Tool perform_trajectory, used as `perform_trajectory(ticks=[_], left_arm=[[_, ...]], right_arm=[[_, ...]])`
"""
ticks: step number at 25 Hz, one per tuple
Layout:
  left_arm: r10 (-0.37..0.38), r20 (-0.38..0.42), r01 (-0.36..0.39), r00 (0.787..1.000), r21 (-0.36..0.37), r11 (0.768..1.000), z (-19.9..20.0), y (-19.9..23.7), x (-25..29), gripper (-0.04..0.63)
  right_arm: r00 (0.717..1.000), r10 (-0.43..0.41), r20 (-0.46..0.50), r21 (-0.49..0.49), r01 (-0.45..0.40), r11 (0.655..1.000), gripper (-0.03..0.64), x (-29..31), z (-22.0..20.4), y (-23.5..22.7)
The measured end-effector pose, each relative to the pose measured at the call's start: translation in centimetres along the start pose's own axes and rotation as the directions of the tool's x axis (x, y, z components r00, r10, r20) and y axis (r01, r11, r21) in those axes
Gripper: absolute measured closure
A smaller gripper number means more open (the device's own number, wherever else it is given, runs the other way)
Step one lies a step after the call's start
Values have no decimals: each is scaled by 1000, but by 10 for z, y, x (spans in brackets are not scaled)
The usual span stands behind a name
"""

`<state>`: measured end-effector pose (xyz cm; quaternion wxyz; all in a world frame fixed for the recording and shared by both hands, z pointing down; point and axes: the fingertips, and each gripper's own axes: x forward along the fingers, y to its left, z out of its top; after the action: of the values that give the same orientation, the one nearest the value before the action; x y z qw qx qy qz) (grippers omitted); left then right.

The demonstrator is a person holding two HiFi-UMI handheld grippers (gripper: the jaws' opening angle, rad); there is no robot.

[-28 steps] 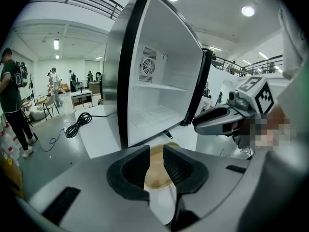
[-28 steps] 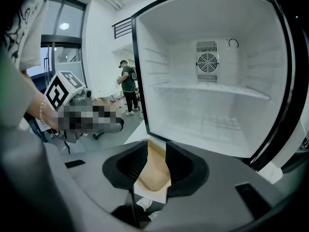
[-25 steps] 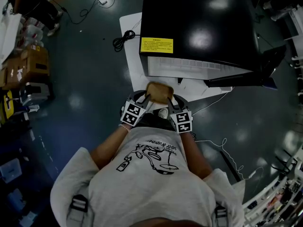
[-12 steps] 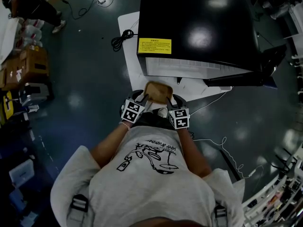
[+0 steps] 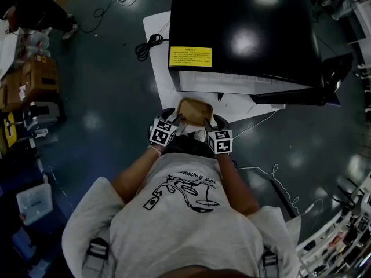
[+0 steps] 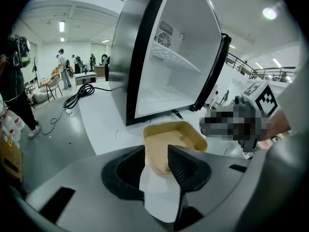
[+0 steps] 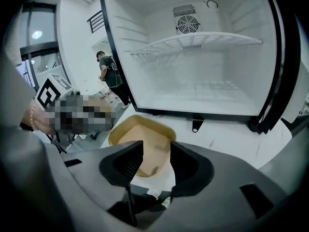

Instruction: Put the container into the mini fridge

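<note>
Head view: the container lies at centre frame, just in front of the open fridge, between both grippers. The left gripper and right gripper are opening, a rim corner between each pair, apparently unpinched. It seems light, stiff and shallow; opposite rim edges suit gripping.

Dim head view, bright fisheye closeups

Head view looks steeply down over left gripper and right gripper; their close, forward views share the container between them and, seemingly, fridge ahead.
</note>
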<state>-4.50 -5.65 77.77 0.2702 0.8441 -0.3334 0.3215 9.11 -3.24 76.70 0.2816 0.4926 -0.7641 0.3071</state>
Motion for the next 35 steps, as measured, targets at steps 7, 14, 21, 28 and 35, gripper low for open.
perform_trajectory(ticks=[7,14,21,28,35], left_arm=[[-11,-35,11,999,-19,1000,-10,1,10,434],[-15,-44,14,999,-34,999,-16,1,20,431],[-12,-39,11,999,-9,1000,-13,0,21,434],[-12,-43,11,999,-12,1000,-15,0,24,439],[-16,-38,15,999,-29,999,-13,-3,22,442]], right_arm=[[1000,-12,-27,29,13,999,445,8,-10,-4],[999,-10,-47,50,12,999,445,15,-21,-4],[999,-14,-52,60,17,998,445,17,-24,-4],[998,-17,-52,57,20,998,446,18,-24,-5],[999,-14,-43,75,17,997,446,17,-22,-5]])
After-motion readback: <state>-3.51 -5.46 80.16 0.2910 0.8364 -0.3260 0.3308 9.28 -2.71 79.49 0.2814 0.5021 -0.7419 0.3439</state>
